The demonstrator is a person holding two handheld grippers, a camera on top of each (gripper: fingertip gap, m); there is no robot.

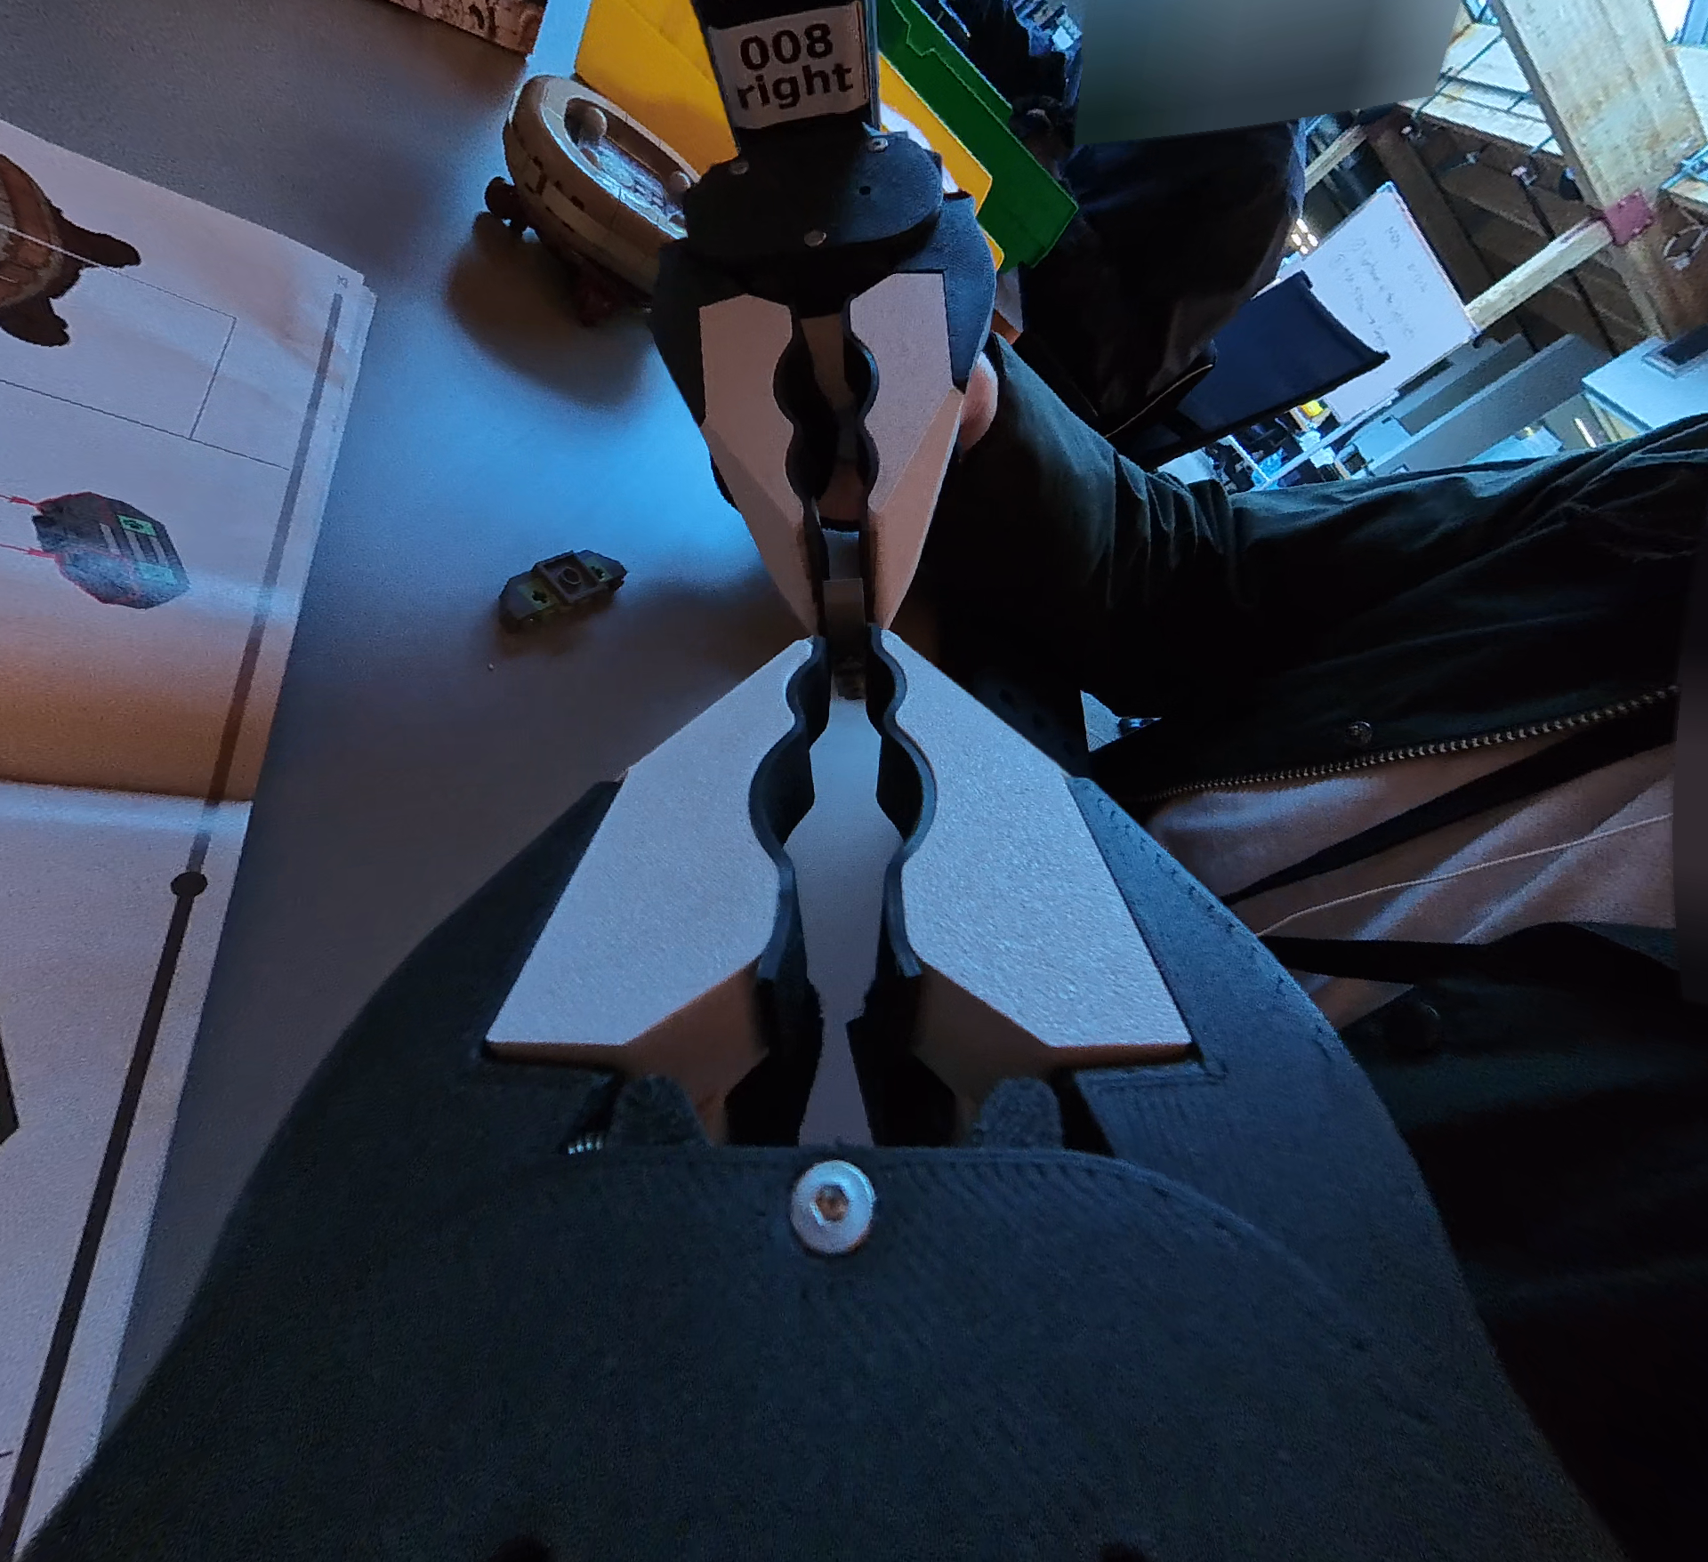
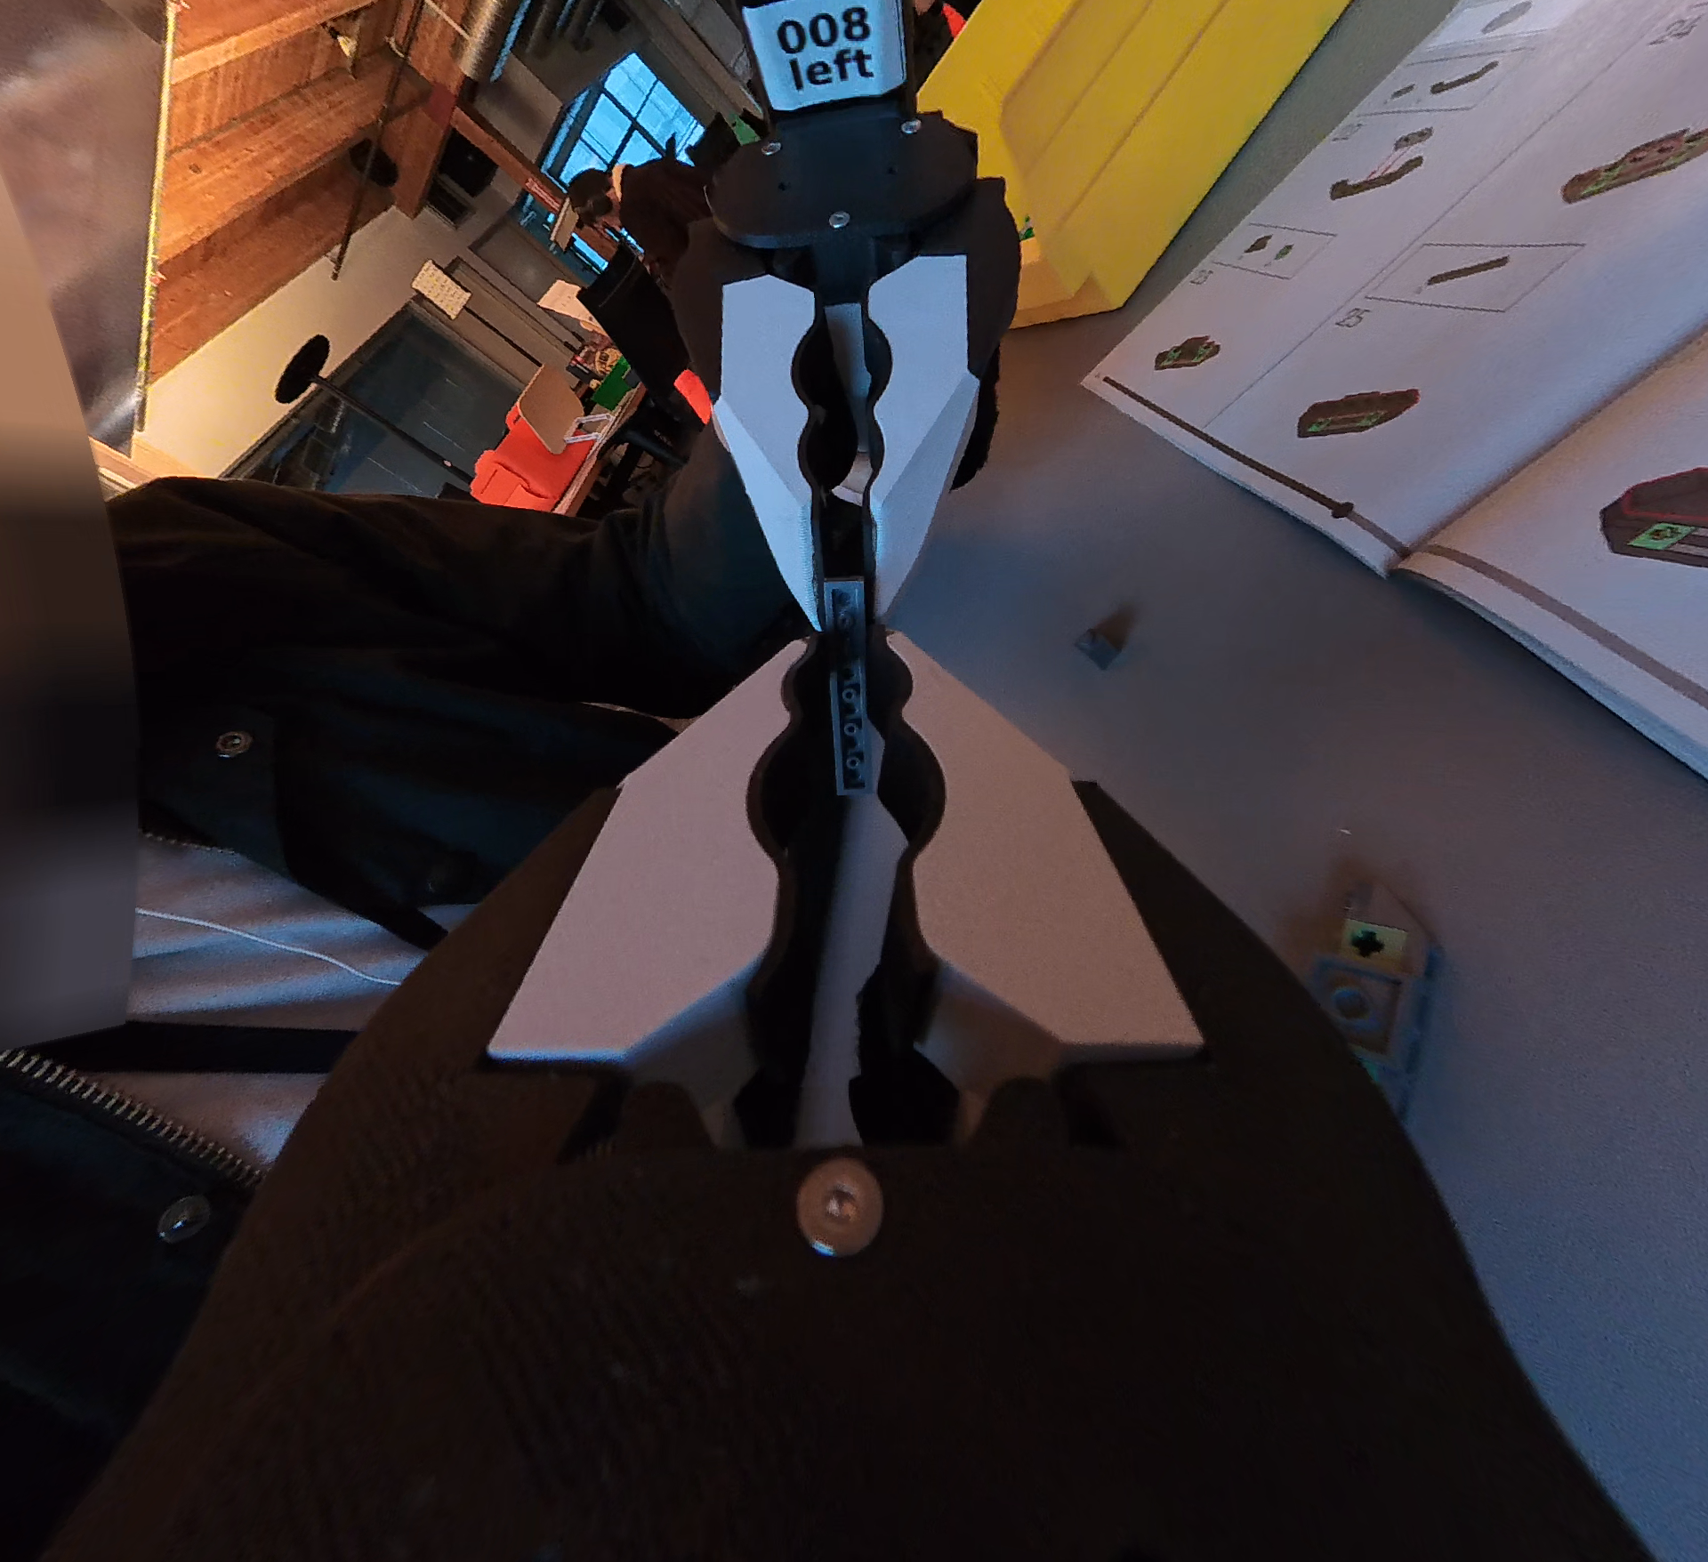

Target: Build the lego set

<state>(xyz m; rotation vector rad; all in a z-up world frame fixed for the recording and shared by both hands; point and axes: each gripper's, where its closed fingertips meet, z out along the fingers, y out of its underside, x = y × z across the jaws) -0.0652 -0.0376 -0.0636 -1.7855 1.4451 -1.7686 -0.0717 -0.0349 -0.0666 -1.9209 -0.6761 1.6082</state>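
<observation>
Right gripper (image 2: 846, 658), tips closed on a long grey studded plate (image 2: 852, 741) held lengthwise between them; left gripper (image 1: 843, 649) meets it tip to tip above the grey table (image 1: 518, 427), pinched on the same plate's far end (image 1: 846, 607). Left of the grippers' meeting point: small dark brick piece (image 1: 561, 586), open instruction booklet (image 1: 139, 501) farther out. Beyond it, round tan brick model (image 1: 591, 196), then yellow bin (image 1: 647, 39).

Yellow bin (image 2: 1192, 76); grey studded plate (image 2: 852, 732)
</observation>
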